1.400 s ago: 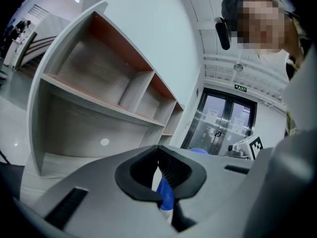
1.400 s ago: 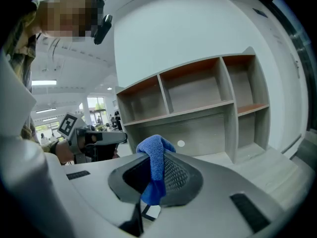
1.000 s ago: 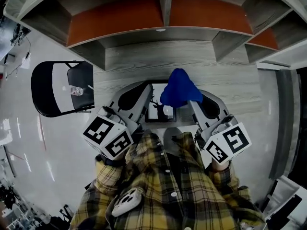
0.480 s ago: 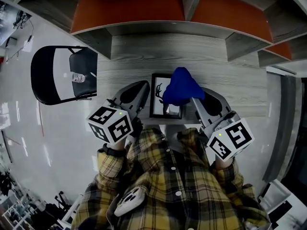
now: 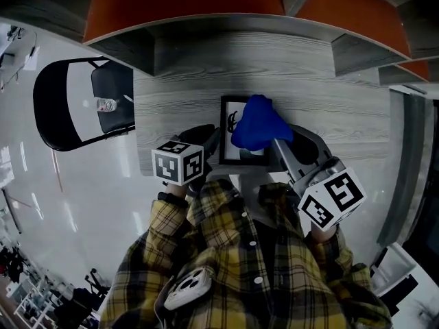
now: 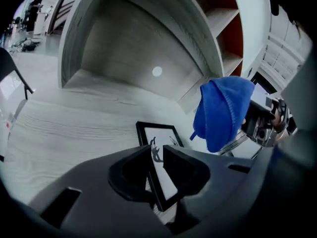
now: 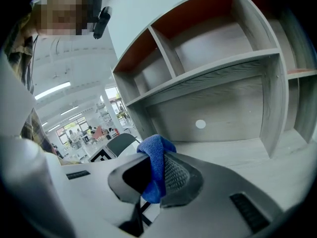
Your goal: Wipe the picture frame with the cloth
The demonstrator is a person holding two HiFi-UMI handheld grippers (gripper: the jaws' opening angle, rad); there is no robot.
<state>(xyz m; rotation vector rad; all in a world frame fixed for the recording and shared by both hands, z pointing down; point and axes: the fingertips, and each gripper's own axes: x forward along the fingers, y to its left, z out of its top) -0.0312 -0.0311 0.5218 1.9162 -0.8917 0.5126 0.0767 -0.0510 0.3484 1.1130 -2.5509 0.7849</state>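
The black picture frame, holding a white print of a deer, is at the desk's near edge. My left gripper is shut on its left border. In the left gripper view the frame runs tilted between the jaws of the left gripper. The blue cloth hangs bunched over the frame's right half, and my right gripper is shut on it. In the right gripper view the cloth is pinched in the right gripper. The cloth hides the frame's right side.
The grey wood desk runs under open shelf cubbies with orange backs. A black chair stands on the floor to the left of the desk. My yellow plaid sleeves fill the near part of the head view.
My left gripper has turned and moved in from beside the frame, and now grips its left border. The right gripper has held the cloth over the frame throughout.
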